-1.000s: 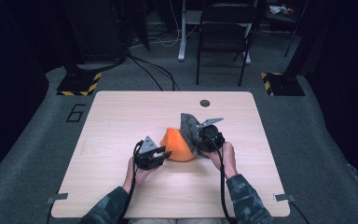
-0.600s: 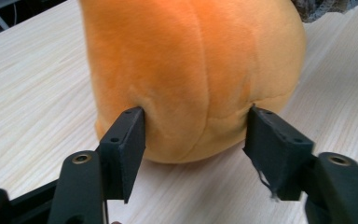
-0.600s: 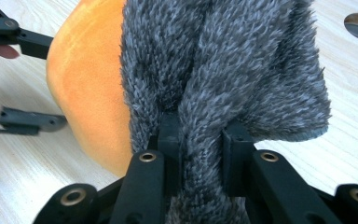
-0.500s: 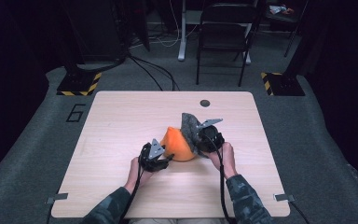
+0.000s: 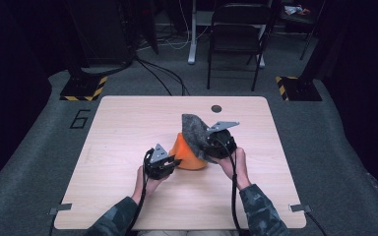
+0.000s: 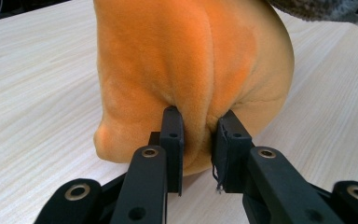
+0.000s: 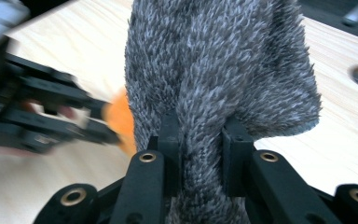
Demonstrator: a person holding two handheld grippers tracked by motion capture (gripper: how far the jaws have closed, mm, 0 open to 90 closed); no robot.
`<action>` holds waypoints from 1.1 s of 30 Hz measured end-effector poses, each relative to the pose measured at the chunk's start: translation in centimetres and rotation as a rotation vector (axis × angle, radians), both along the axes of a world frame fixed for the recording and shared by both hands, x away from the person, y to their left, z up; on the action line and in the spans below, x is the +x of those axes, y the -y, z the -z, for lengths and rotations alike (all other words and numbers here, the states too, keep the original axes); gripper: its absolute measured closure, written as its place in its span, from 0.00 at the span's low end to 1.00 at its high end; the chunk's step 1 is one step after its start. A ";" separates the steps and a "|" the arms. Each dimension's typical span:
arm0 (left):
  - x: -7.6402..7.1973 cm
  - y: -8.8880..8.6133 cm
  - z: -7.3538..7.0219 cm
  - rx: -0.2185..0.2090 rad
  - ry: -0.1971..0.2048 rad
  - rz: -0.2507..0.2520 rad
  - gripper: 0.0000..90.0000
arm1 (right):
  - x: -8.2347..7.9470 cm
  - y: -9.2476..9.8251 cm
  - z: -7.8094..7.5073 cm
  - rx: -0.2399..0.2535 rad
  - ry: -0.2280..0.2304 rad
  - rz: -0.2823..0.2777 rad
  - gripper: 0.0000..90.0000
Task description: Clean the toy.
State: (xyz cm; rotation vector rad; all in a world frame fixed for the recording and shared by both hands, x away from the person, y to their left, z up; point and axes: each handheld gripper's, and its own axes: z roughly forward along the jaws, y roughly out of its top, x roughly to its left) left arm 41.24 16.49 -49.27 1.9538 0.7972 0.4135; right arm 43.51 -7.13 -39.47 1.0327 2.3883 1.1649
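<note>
Orange plush (image 6: 191,70) sat on the desk (image 5: 128,128), a thin fold of it pinched in the just-closing left gripper (image 6: 199,140). The right gripper (image 7: 200,144) clamped grey fleece (image 7: 223,65) above. Pulled apart, the shallow left pinch could slip free.

Light wooden table (image 5: 128,147) under the camera, dark floor all round. Near its middle, an orange plush piece (image 5: 189,153) resting on the wood. Just left of the orange piece, the left gripper (image 5: 173,162), jaws just drawn in, pinching its lower edge. Just right of it, the right gripper (image 5: 207,147), clamped on a grey fuzzy piece (image 5: 193,130) raised above and behind the orange. Beyond the orange piece, a small dark hole (image 5: 216,108) near the far edge; farther off, a black folding chair (image 5: 236,44).
</note>
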 end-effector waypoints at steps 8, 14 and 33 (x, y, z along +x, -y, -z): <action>0.0 0.2 0.4 0.054 0.015 0.001 0.82 | 0.1 -1.6 1.7 -0.075 -0.008 -0.011 0.81; 0.2 0.0 0.7 0.024 -0.007 -0.003 0.82 | 0.4 -1.4 2.1 -0.088 -0.015 0.005 0.81; 0.4 -0.2 0.9 0.035 -0.002 0.001 0.81 | 2.1 1.4 4.0 -0.152 -0.101 0.070 0.81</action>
